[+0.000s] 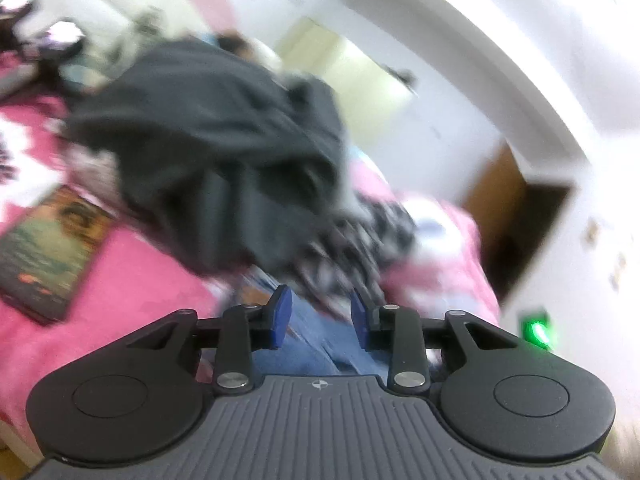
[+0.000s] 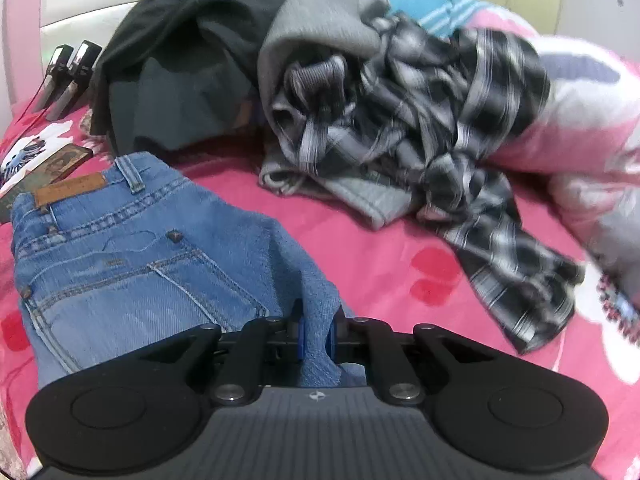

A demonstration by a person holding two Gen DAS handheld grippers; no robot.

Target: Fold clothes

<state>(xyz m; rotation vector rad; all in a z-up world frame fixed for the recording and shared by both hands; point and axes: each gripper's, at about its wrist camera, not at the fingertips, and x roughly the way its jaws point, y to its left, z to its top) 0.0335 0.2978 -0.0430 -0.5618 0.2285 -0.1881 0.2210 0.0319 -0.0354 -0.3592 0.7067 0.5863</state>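
Blue denim jeans lay spread on the pink bed cover, waistband and leather patch toward the upper left of the right wrist view, back pocket facing up. The right claw had closed on a raised fold of the jeans at their near edge, the cloth pinched between its blue pads and standing up in a ridge just ahead of them.

Beyond the jeans, well apart across the cover, sat a heap of clothes: a dark garment at the back left, a grey ribbed one over the middle, and a black-and-white plaid shirt tumbling down to the right, one end trailing over the cover. A book lay near the waistband at the left edge.

The left wrist view was heavily blurred. The left claw stood open, its blue pads apart with nothing between them, held above a strip of blue denim. Ahead of it rose the dark garment, with the plaid shirt at its right and the book on the pink cover at left.
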